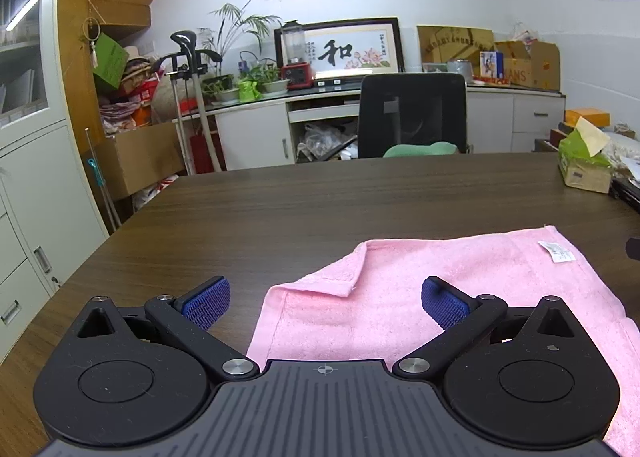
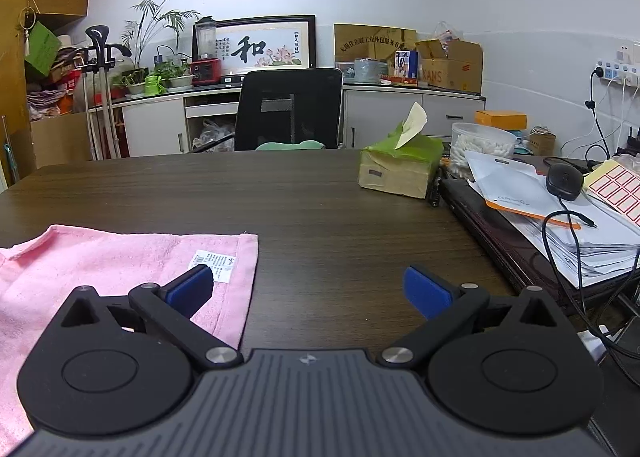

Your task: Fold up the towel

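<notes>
Pink towel [image 1: 460, 297] lies spread on dark table [image 1: 260, 217], far-left corner flipped over; folding barely begun. Left gripper [image 1: 326, 303] and right gripper [image 2: 308, 289] both released, empty.

Cluttered office, desk [image 2: 280, 193], swivel chair [image 2: 288, 113], paper stacks [image 2: 592, 233]

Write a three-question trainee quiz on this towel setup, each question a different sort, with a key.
1. True or false: the left tongs are shut on the pink towel.
2. Multiple choice: the white care label sits near which towel corner? A) far right B) far left C) near left
3. Fill in: the towel's far left corner is ____ over onto the cloth.

Key
1. False: both the left and the right tongs stand open, gripping nothing.
2. A
3. folded
</notes>
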Available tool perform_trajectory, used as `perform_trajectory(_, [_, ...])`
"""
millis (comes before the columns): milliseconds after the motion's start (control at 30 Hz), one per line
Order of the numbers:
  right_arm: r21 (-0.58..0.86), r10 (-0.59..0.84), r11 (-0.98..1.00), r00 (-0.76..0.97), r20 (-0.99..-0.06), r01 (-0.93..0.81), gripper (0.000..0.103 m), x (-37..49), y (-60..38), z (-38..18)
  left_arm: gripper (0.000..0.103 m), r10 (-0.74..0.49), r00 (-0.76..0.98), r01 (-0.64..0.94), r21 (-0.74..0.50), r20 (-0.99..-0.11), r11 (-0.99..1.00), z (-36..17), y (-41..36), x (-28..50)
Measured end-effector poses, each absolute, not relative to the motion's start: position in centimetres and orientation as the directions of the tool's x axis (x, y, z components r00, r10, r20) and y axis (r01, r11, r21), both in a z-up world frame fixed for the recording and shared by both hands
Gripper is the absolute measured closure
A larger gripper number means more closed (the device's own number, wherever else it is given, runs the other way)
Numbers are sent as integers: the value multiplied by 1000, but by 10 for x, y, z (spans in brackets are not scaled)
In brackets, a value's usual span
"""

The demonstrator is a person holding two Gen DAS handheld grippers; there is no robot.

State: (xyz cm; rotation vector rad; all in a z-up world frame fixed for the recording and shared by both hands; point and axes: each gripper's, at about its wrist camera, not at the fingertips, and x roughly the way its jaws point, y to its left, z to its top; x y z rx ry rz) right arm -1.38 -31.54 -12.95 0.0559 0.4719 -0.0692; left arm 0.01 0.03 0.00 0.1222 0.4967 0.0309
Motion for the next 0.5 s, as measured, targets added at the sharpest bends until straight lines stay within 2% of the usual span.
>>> perform_trajectory(300, [27,-67,996,881,-468,90,1,-10,-317,-130,0,53,869,-9,91,-491,996,2,13,3])
perform_trajectory(500, [39,-71,994,886,-459,100,1,-15,-318,-130,0,81,868,-23,124,-489,992,0,4,3])
